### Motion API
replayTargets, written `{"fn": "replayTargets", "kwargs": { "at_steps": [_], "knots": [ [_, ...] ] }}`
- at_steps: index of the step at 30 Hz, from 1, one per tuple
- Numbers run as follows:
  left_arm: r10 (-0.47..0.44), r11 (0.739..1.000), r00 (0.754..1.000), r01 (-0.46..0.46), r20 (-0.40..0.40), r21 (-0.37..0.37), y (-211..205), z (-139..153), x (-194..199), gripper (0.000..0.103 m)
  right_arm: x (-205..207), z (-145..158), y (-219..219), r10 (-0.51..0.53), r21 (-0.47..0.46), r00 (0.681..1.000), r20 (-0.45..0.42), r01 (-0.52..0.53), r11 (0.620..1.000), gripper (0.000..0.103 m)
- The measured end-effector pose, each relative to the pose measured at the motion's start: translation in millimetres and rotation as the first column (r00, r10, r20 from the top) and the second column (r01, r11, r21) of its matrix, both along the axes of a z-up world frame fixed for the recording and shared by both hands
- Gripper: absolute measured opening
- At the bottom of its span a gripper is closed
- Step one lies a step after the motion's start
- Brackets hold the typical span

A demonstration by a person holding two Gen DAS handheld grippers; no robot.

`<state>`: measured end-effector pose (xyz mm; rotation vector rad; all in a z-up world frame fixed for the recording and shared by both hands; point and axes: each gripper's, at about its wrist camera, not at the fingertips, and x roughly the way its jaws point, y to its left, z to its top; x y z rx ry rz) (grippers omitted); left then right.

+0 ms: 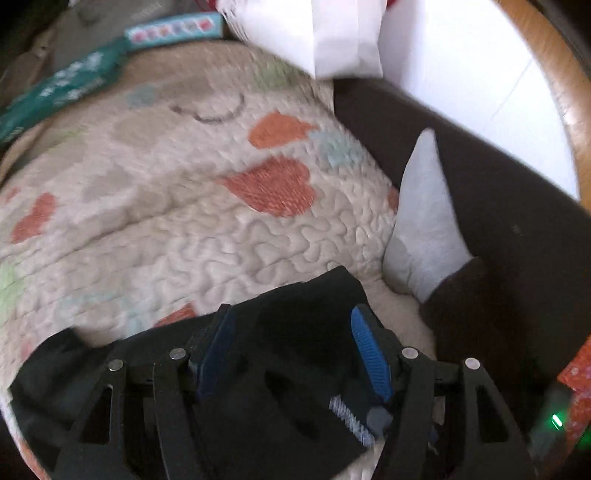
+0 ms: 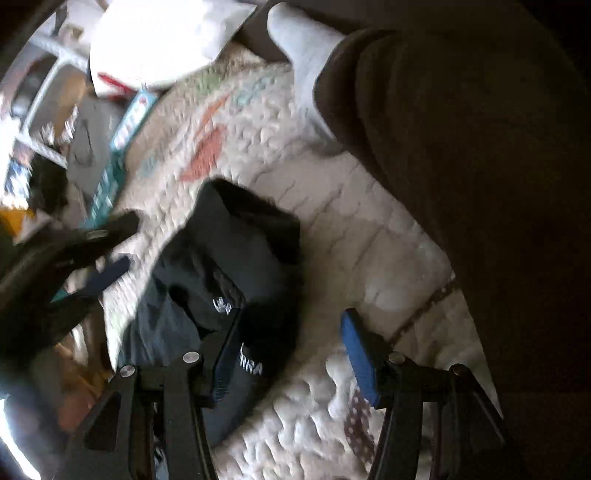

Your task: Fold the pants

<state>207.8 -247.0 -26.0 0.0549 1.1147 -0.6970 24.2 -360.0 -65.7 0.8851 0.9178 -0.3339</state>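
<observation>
The black pants [image 2: 236, 254] lie folded in a compact bundle on a quilted cream blanket [image 2: 354, 236] with heart prints. White lettering shows on the fabric near my right gripper. My right gripper [image 2: 291, 328] is open, its blue pads [image 2: 360, 354] spread, the left one over the bundle's near edge. My left gripper [image 1: 291, 325] is open above the black pants [image 1: 295, 306], which lie under and between its blue fingers [image 1: 369, 350]. The left gripper also shows at the left of the right wrist view [image 2: 99, 258], blurred.
A person's leg in dark brown trousers [image 2: 480, 166] with a light grey sock [image 1: 424, 221] rests on the blanket's right side. A teal box [image 1: 55, 92] and white pillow or paper [image 1: 314, 33] lie at the far edge. Cluttered shelves [image 2: 40, 110] stand beyond.
</observation>
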Motion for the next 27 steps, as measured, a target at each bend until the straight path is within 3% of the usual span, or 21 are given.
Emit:
{"fn": "replayTargets", "kwargs": {
  "at_steps": [7, 8, 9, 10, 11, 13, 14, 17, 21, 24, 27],
  "knots": [
    [-0.117, 0.987, 0.993, 0.117, -0.003, 0.112, -48, -37, 11, 0.068, 23, -2, 3, 0.066, -0.117, 0.996, 0.062, -0.058, 0.991, 0.061],
    [-0.161, 0.977, 0.987, 0.156, 0.019, 0.147, -54, -38, 8, 0.064, 27, -2, 4, 0.069, -0.124, 0.996, 0.063, -0.061, 0.99, 0.061],
    [-0.183, 0.971, 0.982, 0.173, 0.047, 0.168, -54, -36, 4, 0.05, 31, -3, 4, 0.071, -0.127, 0.996, 0.06, -0.063, 0.99, 0.061],
    [-0.191, 0.968, 0.98, 0.178, 0.059, 0.175, -51, -34, 2, 0.04, 34, -2, 6, 0.092, -0.118, 0.994, 0.054, -0.085, 0.989, 0.054],
    [-0.196, 0.97, 0.979, 0.185, 0.053, 0.159, -46, -31, 2, 0.037, 38, -2, 7, 0.118, -0.101, 0.992, 0.049, -0.112, 0.989, 0.036],
    [-0.189, 0.976, 0.981, 0.182, 0.047, 0.124, -33, -24, 2, 0.025, 41, 4, 11, 0.165, -0.088, 0.985, 0.043, -0.161, 0.983, 0.028],
    [-0.176, 0.979, 0.983, 0.17, 0.046, 0.109, -25, -19, 2, 0.024, 40, 10, 14, 0.179, -0.107, 0.983, 0.048, -0.173, 0.979, 0.025],
    [-0.121, 0.992, 0.991, 0.119, 0.061, 0.04, 4, 4, -1, 0.024, 38, 38, 33, 0.255, -0.17, 0.962, 0.092, -0.237, 0.956, 0.023],
    [-0.05, 0.996, 0.995, 0.056, 0.09, -0.062, 56, 42, -11, 0.024, 33, 77, 71, 0.379, -0.29, 0.916, 0.134, -0.329, 0.899, 0.023],
    [0.017, 0.992, 0.996, -0.005, 0.091, -0.125, 102, 60, -18, 0.024, 31, 96, 104, 0.474, -0.335, 0.868, 0.151, -0.406, 0.85, 0.023],
    [0.126, 0.972, 0.992, -0.117, 0.032, -0.205, 159, 59, -18, 0.024, 34, 106, 142, 0.554, -0.344, 0.815, 0.166, -0.479, 0.808, 0.023]
  ]
}}
